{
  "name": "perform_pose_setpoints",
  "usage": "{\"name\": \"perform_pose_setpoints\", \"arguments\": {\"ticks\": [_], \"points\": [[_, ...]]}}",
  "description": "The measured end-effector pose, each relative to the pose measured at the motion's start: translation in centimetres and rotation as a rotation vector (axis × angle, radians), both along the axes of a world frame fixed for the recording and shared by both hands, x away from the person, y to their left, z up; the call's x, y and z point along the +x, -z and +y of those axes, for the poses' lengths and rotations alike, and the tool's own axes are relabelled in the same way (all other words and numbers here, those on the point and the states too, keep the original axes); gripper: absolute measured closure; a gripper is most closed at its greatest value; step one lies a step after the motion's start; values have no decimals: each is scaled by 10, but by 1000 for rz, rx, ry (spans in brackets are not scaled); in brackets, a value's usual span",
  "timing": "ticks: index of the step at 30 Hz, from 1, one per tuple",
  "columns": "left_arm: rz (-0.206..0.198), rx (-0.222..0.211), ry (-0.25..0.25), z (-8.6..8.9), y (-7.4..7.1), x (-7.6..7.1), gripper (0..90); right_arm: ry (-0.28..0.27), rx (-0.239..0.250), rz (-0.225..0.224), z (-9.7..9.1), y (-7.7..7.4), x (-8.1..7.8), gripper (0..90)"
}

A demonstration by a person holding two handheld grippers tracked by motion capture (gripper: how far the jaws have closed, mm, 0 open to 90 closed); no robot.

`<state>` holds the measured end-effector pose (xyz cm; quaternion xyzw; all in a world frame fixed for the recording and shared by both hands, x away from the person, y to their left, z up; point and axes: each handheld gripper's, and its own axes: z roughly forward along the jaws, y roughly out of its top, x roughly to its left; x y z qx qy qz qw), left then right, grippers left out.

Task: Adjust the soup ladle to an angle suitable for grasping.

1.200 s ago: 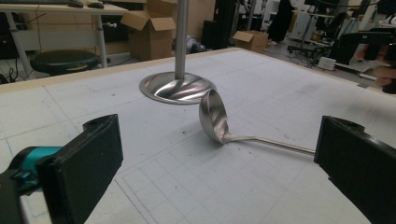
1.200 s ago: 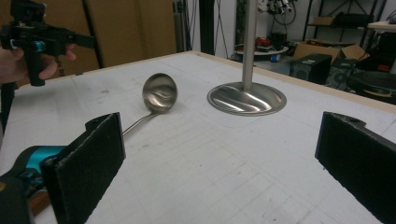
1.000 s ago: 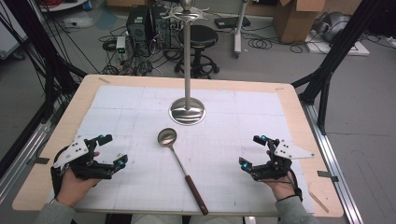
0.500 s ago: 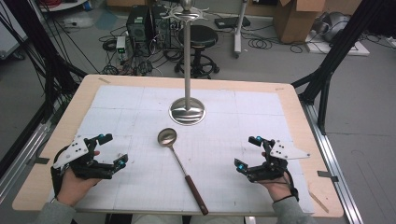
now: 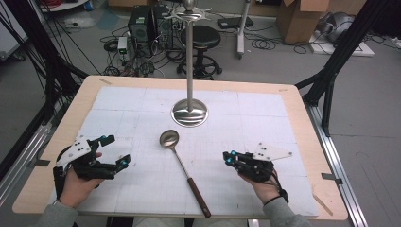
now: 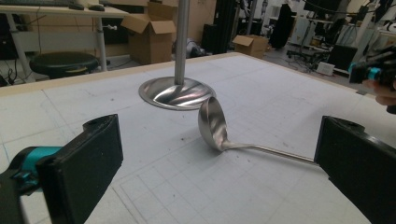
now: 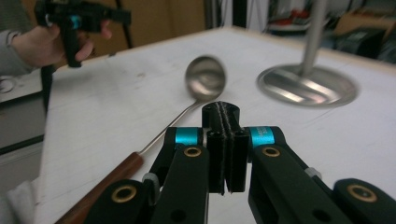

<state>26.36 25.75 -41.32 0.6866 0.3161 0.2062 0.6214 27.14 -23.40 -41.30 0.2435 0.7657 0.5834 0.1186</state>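
1. We see a steel ladle lying flat at the middle of the worktop, bowl towards the far side, wooden grip towards us, free to be picked up from either side.
2. Just beyond its bowl stands a tall hook stand on a round base, probably where the ladle is meant to hang.
3. Our right tool sits right of the handle, apart from it; its jaws have just snapped together with nothing between them.
4. Our left tool waits to the left, jaws wide apart and empty, framing the ladle.
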Motion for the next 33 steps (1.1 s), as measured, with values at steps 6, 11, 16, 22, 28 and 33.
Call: {"name": "perform_pose_setpoints", "arguments": {"ticks": [6, 11, 16, 22, 28, 33], "points": [[-6, 14, 13, -2, 0, -1, 17, -121, -63, 15, 33, 3, -2, 897], [2, 17, 15, -2, 1, -1, 17, -146, -86, 14, 45, 5, -2, 896], [6, 29, 27, -3, 2, -1, 17, -168, -103, 4, 58, 6, -2, 896], [6, 33, 24, -3, 2, -1, 17, -220, -179, 8, 89, 10, -5, 896], [12, 59, 11, -3, 3, -1, 17, -238, -263, 38, 107, 16, -9, 872], [18, 59, 7, -4, 3, 0, 17, -273, -300, 50, 112, 18, -12, 886]]}}
